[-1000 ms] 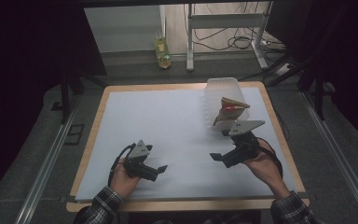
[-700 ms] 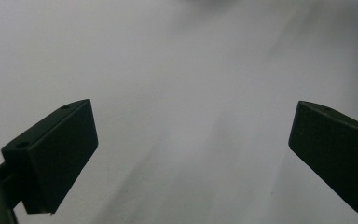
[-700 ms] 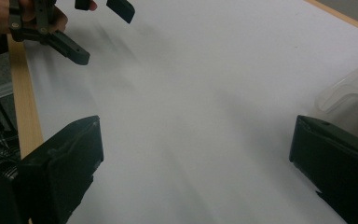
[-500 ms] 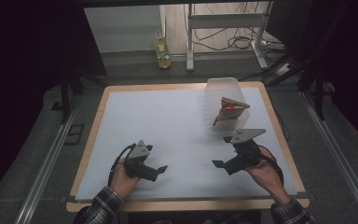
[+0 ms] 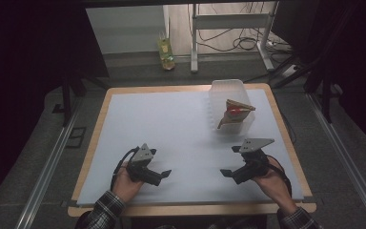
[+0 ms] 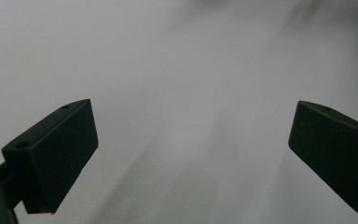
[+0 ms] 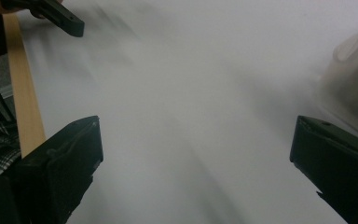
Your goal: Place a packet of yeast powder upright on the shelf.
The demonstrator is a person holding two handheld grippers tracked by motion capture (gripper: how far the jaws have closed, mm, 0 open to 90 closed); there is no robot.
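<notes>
Your right gripper [image 5: 227, 172] has its jaws spread wide with nothing between them, and over the last second it has drawn back from the clear plastic tub [image 5: 232, 95] toward your edge of the table [image 5: 186, 119], so it now rests low on the white surface, jaws pointing across toward your other hand. Ahead of it and a little to its outer side, well apart now, stands that tub, holding a brown cardboard piece [image 5: 238, 105] propped at a tilt with something red [image 5: 234, 109] tucked under it; in the right gripper view the tub is only a pale blur at the right edge [image 7: 354, 84]. Your left gripper [image 5: 164, 174] has not shifted: it lies on the table near your edge, jaws likewise wide apart and empty, as the left gripper view shows against bare white surface [image 6: 186, 112].
</notes>
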